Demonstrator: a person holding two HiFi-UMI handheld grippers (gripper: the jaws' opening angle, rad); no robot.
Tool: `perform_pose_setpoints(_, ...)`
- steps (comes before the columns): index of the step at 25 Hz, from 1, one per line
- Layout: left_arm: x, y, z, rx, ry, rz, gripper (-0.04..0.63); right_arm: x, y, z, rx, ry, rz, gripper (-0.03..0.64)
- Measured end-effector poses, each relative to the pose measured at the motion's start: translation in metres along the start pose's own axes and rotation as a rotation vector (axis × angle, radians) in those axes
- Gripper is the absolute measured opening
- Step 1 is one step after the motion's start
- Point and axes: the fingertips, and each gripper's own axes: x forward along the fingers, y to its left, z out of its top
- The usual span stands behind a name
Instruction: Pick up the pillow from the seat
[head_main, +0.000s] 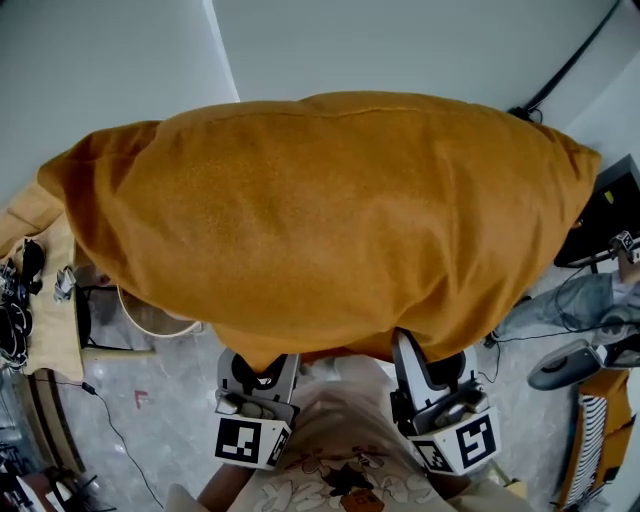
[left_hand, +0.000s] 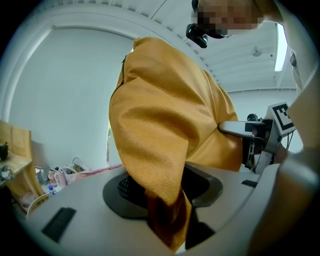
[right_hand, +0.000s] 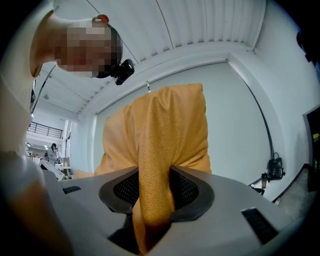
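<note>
Both my left claw (left_hand: 165, 197) and right claw (right_hand: 152, 197) pinched the pillow (head_main: 320, 220) at its near edge, long axis crosswise above them.

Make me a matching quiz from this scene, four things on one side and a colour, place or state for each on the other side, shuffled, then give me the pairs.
Things:
1. pillow
2. left gripper
3. right gripper
4. cable

Descriptions:
A. black, running up the wall
B. clamped on the pillow's edge, at the head view's right
C. mustard orange, held up in the air
D. clamped on the pillow's edge, at the head view's left

Pairs: 1-C, 2-D, 3-B, 4-A
</note>
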Motion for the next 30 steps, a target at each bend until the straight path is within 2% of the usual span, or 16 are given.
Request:
perform_pose_setpoints(14,-0.003,0.013,0.044,0.043,-0.099,0.030,0.196,0.012,0.014,0.038,-0.053,-0.101,0.022,0.169)
perform_pose_setpoints(18,-0.003,0.004,0.041,0.043,-0.093,0.044,0.196,0.006,0.004,0.035,-0.059,-0.090,0.009,0.195)
perform_pose_setpoints(21,-0.007,-0.008,0.040,0.048,-0.089,0.047,0.196,-0.008,0.000,0.034,-0.058,-0.083,0.003,0.184)
perform_pose_setpoints(28,-0.010,-0.070,0.035,0.071,-0.101,0.045,0.196,-0.063,-0.034,0.041,-0.053,-0.116,-0.003,0.181)
perform_pose_setpoints(30,-0.005,-0.060,0.033,0.062,-0.094,0.048,0.196,-0.051,-0.033,0.036,-0.051,-0.101,0.002,0.182)
